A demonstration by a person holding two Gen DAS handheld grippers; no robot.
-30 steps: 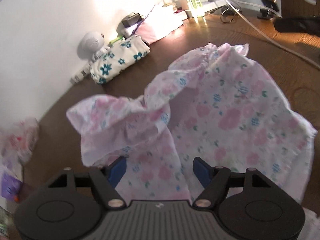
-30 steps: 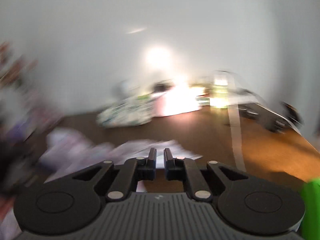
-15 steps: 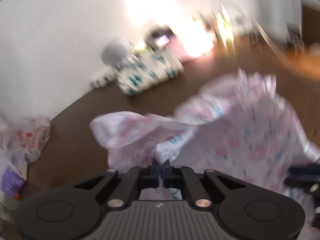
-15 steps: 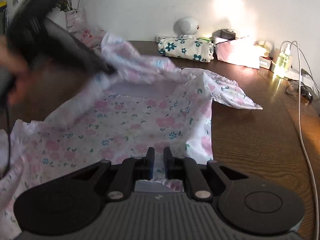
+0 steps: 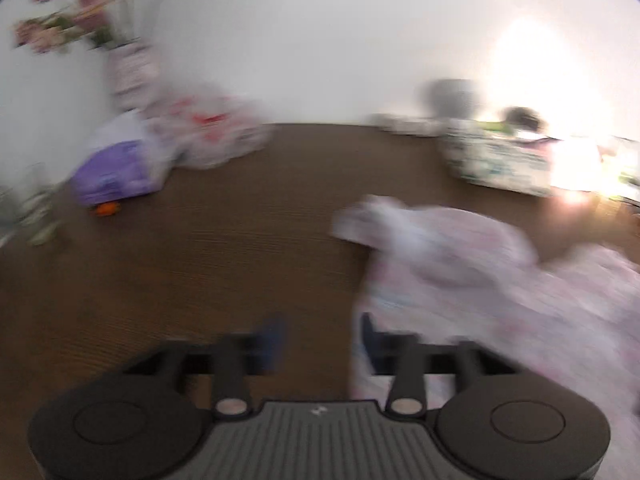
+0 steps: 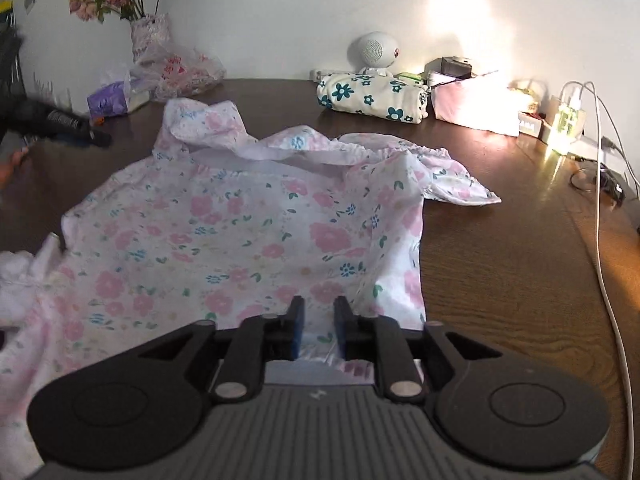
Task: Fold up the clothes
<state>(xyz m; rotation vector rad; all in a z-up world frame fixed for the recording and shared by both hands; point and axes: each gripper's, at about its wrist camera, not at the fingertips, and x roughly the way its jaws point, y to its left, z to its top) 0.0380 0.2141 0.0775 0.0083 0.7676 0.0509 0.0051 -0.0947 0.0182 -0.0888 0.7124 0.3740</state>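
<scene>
Dark wooden desk (image 6: 500,264) is carrying the floral garment (image 6: 240,232), spread flat at centre. Left hand-held gripper (image 5: 320,340) is opening over bare wood, empty. Right hand-held gripper (image 6: 318,328) is opening around the hem at 6 o'clock; the released fabric could spring unfolded.

A vase of flowers (image 6: 150,36), a round white speaker (image 6: 376,50) and a white cable (image 6: 600,216) line the brown table (image 6: 500,240).

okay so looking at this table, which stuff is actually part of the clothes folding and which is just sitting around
Part of the job: pink floral garment, left gripper, right gripper, folded blue-flower cloth.

Just lying about: flower vase, round white speaker, purple tissue pack, charger cables.
</scene>
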